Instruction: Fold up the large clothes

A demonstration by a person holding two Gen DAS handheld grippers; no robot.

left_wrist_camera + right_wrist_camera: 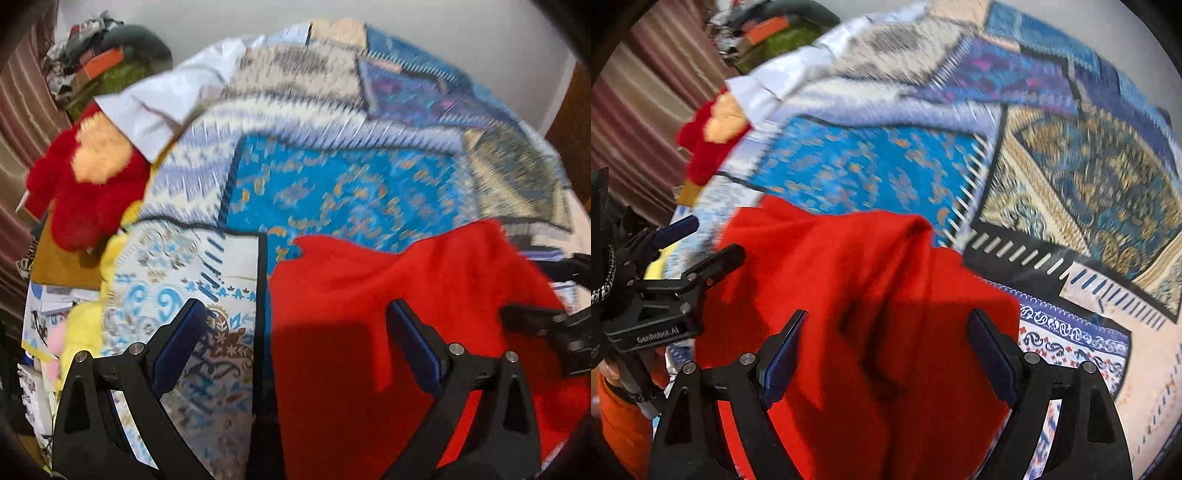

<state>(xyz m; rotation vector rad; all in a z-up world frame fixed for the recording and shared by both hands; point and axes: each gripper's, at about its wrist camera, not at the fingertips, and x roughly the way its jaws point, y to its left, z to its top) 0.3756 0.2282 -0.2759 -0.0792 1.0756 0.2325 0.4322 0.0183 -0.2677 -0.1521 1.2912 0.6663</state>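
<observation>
A large red garment [406, 295] lies bunched on the patterned bedspread [332, 184], near the front edge. My left gripper [295, 339] is open, its fingers apart above the garment's left edge, holding nothing. My right gripper [886, 347] is open over the middle of the red garment [849, 295], which fills the gap between its fingers and looks rumpled there. The right gripper also shows at the right edge of the left wrist view [554, 328], and the left gripper shows at the left of the right wrist view [698, 240]. Both views are motion-blurred.
The bedspread [886, 166] is a patchwork of blue, white and gold prints. A red and orange plush toy [88, 177] and a white cloth [159, 107] lie at the far left. A cluttered pile [103, 55] and striped curtains [22, 110] stand behind them. Yellow fabric [85, 325] lies at left.
</observation>
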